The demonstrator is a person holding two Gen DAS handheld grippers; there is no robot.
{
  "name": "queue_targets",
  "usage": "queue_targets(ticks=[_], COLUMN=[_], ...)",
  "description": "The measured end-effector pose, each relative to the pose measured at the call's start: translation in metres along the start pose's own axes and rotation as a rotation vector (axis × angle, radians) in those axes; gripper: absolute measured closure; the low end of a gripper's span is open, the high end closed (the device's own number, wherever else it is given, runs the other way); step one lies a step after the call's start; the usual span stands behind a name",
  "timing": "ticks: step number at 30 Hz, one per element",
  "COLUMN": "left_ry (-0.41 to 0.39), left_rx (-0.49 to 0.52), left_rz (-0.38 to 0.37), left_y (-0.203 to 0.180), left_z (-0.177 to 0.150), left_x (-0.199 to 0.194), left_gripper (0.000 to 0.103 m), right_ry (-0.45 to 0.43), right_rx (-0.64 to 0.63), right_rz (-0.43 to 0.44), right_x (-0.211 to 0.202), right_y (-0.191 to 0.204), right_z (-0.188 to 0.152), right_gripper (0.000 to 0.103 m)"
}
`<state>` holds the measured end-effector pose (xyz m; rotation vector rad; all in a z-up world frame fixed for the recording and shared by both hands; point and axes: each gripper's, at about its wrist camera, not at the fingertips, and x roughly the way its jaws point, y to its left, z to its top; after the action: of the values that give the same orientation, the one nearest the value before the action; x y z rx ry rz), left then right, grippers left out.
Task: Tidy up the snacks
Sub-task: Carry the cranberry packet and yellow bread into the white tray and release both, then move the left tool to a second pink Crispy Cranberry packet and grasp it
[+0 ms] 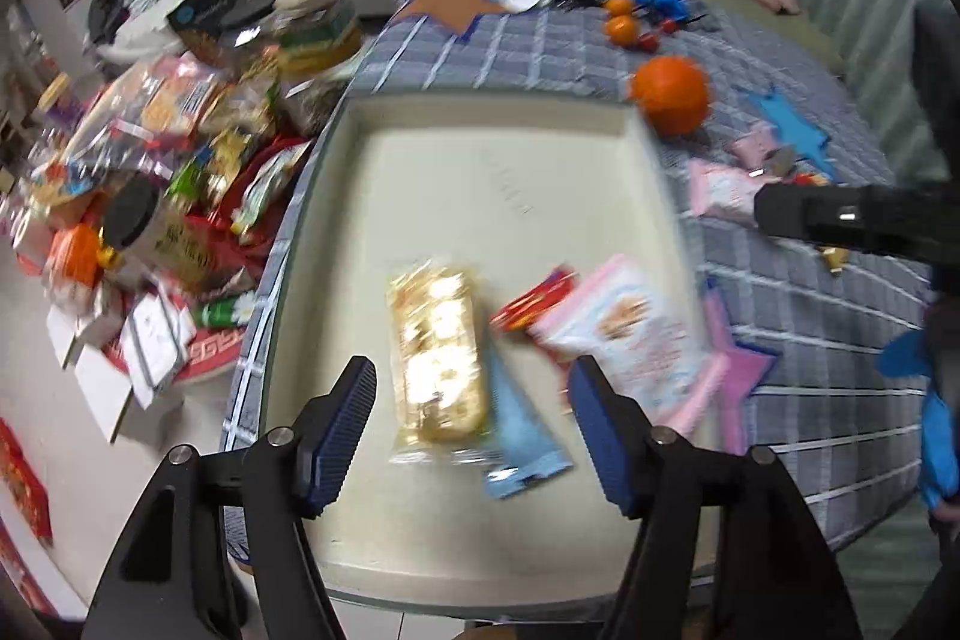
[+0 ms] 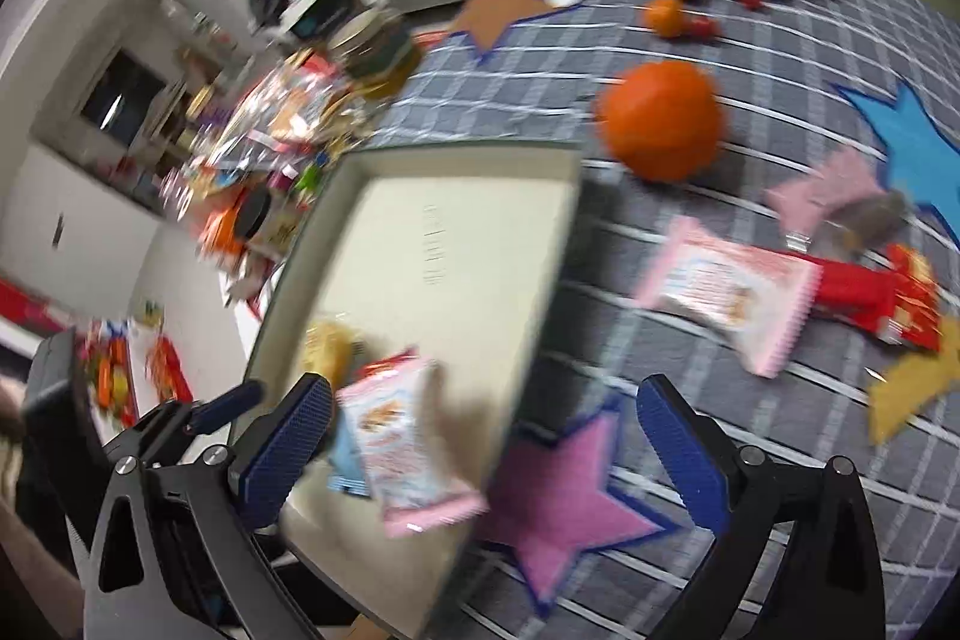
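A cream tray (image 1: 498, 172) sits on the checked cloth. In it lie a golden snack pack (image 1: 435, 358), a light blue packet (image 1: 522, 436), a small red packet (image 1: 534, 301) and a pink-and-white packet (image 1: 630, 334). My left gripper (image 1: 473, 376) hovers open over the golden pack, its pads clear of it. My right gripper (image 2: 485, 394) stands wide open over the tray's right rim (image 2: 540, 292). The pink-and-white packet (image 2: 402, 442) lies just inside its left finger, not gripped. Another pink packet (image 2: 726, 292) and a red packet (image 2: 876, 292) lie on the cloth to the right.
A large orange (image 2: 660, 118) rests beyond the tray's far right corner, with smaller ones (image 2: 666, 16) further back. Felt stars (image 2: 564, 496) lie on the cloth. A heap of snack bags and jars (image 1: 198, 148) crowds the floor left of the table.
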<state>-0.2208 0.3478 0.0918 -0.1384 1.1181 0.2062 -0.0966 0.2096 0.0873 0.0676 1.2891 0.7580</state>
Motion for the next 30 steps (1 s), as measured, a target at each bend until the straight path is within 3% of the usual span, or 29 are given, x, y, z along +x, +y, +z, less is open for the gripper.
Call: queue_targets(ticks=[5,8,9,14,18,21,26,30], left_ry=[-0.030,0.024,0.037,0.096,0.136,0.130,0.053,0.044], left_rx=[0.095,0.178,0.192,0.167,0.060,-0.005,0.059,0.103], left_rz=[-0.140,-0.253,-0.259,-0.173,-0.090,-0.107,-0.057,-0.067], left_y=[-0.048,-0.090,-0.098,-0.104,-0.065,-0.049,-0.065,-0.080], left_z=[0.008,0.002,0.001,-0.004,-0.008,-0.013,-0.022,-0.027], left_x=[-0.021,-0.009,-0.004,0.033,0.049,0.040,0.020,0.011], left_gripper=[0.024,0.024,0.024,0.024,0.024,0.024,0.024,0.024], right_ry=[-0.050,-0.072,-0.073,-0.081,-0.056,-0.045,-0.078,-0.095], right_rx=[0.141,0.239,0.260,0.353,0.416,0.432,0.347,0.232], right_rz=[-0.113,-0.119,-0.122,-0.165,-0.196,-0.221,-0.284,-0.345], right_x=[-0.036,-0.052,-0.054,-0.069,-0.067,-0.057,-0.050,-0.044], right_y=[-0.067,-0.103,-0.112,-0.154,-0.182,-0.193,-0.185,-0.172], right_z=[-0.002,-0.012,-0.014,-0.032,-0.043,-0.048,-0.052,-0.058], right_gripper=[0.001,0.001,0.001,0.001,0.001,0.001,0.000,0.000])
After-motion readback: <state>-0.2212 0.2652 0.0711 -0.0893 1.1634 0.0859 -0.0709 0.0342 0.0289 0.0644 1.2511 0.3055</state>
